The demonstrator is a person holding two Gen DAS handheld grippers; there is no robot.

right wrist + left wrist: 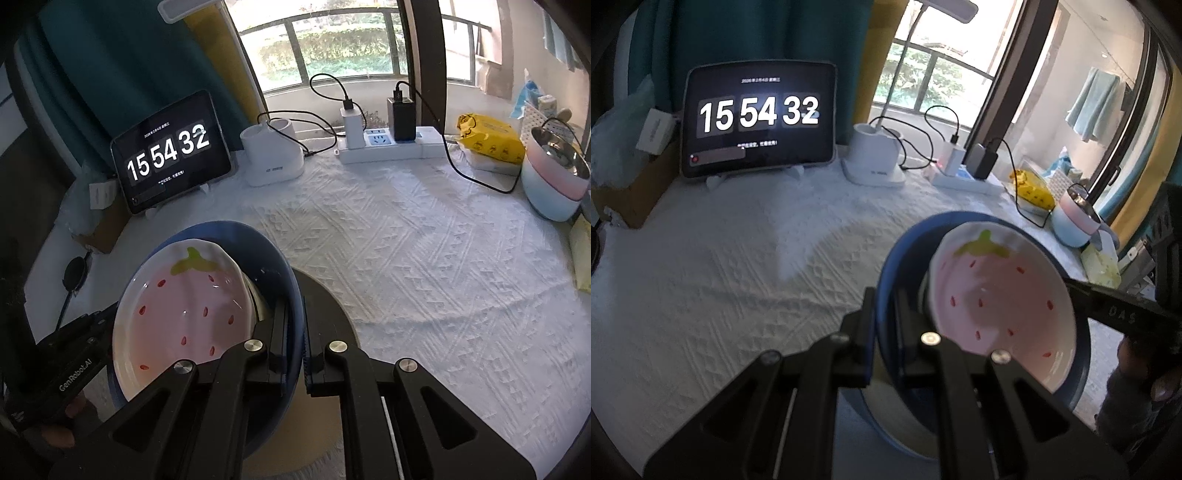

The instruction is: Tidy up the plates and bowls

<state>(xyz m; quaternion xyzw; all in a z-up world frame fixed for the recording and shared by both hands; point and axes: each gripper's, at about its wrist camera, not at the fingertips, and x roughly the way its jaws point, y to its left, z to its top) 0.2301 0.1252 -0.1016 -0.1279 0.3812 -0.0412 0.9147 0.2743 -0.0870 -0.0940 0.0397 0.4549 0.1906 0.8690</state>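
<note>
Above the cloth (424,258), a blue bowl (886,295) is pinched at nine and three o'clock by both grippers (884,325) (295,343); the loose strawberry dish (184,306) could be tipped out.

I count two grippers of mine, the left gripper (882,314) and the right gripper (295,332). I count one blue bowl (273,258) and one pink strawberry plate (184,306) inside it. There is one tablet clock (170,155), one white lamp base (273,155) and one power strip (391,146) with two chargers (352,127) plugged in. I see one yellow pack (491,138) and one pot with pink and blue sides (554,177)
</note>
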